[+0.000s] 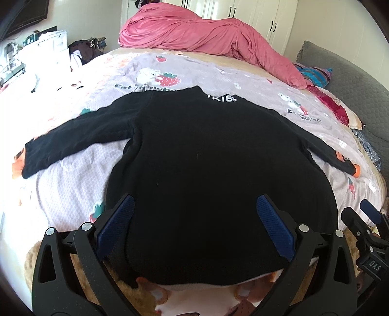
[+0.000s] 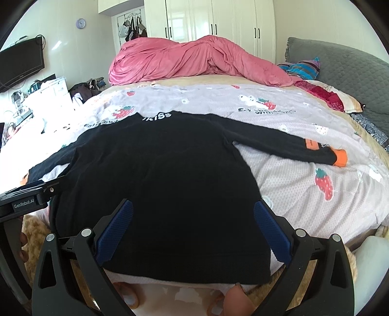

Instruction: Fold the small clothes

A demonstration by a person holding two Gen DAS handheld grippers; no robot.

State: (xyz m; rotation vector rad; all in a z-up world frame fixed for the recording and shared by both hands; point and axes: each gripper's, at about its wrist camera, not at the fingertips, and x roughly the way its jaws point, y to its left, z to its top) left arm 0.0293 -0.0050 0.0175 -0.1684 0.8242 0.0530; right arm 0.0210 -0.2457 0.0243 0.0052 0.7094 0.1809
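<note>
Black long-sleeve top (image 1: pixel 206 158) lies flat on the bed (image 1: pixel 73 189), spread out w/ both sleeves stretched to the sides, collar end away from me, white lettering near the collar. Hem is closest to me, at the near edge of the bed. Right sleeve (image 2: pixel 291 143) ends in an orange cuff (image 2: pixel 340 158) w/ an orange patch just before it.

My left gripper (image 1: pixel 194 226) hovers over the hem area, jaws wide apart, nothing between the blue pads (image 1: pixel 116 228) but the top's fabric seen below; can't tell if pads touch cloth. My right gripper (image 2: pixel 193 231) sits the same way over the hem nearer the top's right side, jaws apart, holding nothing. Each gripper shows at the edge of the other's view, so they're side by side.

Sheet under the top is grey-lilac w/ strawberry and bear prints. Pink duvet (image 2: pixel 194 60) is bunched at the far end of the bed, well apart from the top. Grey headboard (image 2: pixel 345 68) on the right, white wardrobe (image 2: pixel 214 19) behind, TV (image 2: pixel 19 65) on the left wall.
</note>
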